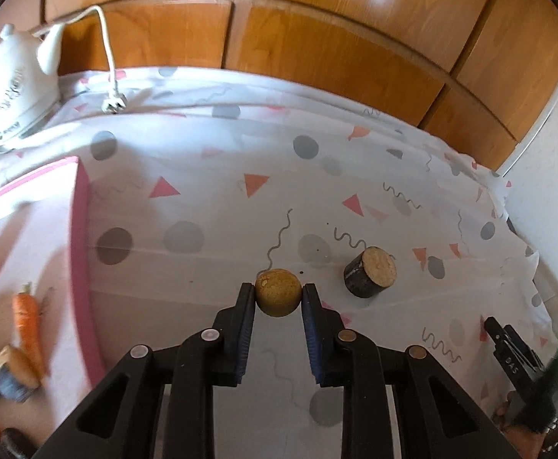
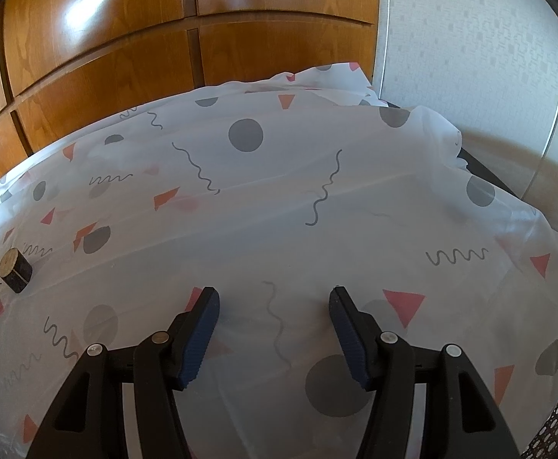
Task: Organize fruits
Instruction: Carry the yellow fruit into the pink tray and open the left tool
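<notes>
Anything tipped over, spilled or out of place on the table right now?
One thing: the dark cut piece lies on its side on the patterned cloth, outside the pink-edged tray. A few dark specks sit beside it. Nothing is spilled.

Both wrist views downward, near; share dark cylinder [image 1: 370, 272].

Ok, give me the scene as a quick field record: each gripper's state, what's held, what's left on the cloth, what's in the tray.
left gripper: jaws shut on the round brown fruit
right gripper: jaws open, nothing between them, over the patterned cloth
left on the cloth: dark cut piece with pale cut face, lying right of the held fruit
pink-rimmed tray: carrot, other pieces, partly out of view
background: white kettle, unplugged cord
</notes>
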A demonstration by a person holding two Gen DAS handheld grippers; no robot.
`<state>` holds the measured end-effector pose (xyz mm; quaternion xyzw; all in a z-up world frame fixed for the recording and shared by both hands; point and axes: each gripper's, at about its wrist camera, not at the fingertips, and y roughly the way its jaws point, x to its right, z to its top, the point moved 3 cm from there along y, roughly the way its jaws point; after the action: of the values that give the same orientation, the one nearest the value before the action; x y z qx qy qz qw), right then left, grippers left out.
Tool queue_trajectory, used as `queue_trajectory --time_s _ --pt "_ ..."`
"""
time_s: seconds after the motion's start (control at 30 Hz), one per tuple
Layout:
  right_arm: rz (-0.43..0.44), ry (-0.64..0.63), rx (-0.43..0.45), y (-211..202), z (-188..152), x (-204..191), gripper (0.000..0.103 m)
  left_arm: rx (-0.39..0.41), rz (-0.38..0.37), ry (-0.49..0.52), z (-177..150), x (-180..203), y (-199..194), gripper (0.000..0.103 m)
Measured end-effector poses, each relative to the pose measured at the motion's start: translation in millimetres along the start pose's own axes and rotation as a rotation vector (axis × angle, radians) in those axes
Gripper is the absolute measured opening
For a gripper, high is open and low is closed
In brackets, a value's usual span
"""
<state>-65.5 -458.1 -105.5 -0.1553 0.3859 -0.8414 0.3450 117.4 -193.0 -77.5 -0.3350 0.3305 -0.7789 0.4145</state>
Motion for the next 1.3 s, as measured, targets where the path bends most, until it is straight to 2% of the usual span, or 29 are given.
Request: queue_trajectory --time_s 0.27,0.57,0.7,0.9,1.3 --pt "-0.023 0.014 0.007 0 -1 3 0.061 0.089 0.034 -0.086 -4 -30 -47 0.025" --pt "-0.038 0.021 0.007 -1 -2 3 0.061 0.156 0.131 -0.225 -20 -110 -93 0.025" --pt "-0.042 0.017 0.006 -1 -3 3 0.061 0.150 0.185 -0.275 -28 -148 -98 0.025" --pt "-0.045 0.015 0.006 0 -3 2 0.062 0.128 0.236 -0.286 -27 -179 -89 0.025" --pt "-0.050 0.007 0.005 0 -4 1 0.062 0.099 0.271 -0.313 -40 -186 -78 0.027"
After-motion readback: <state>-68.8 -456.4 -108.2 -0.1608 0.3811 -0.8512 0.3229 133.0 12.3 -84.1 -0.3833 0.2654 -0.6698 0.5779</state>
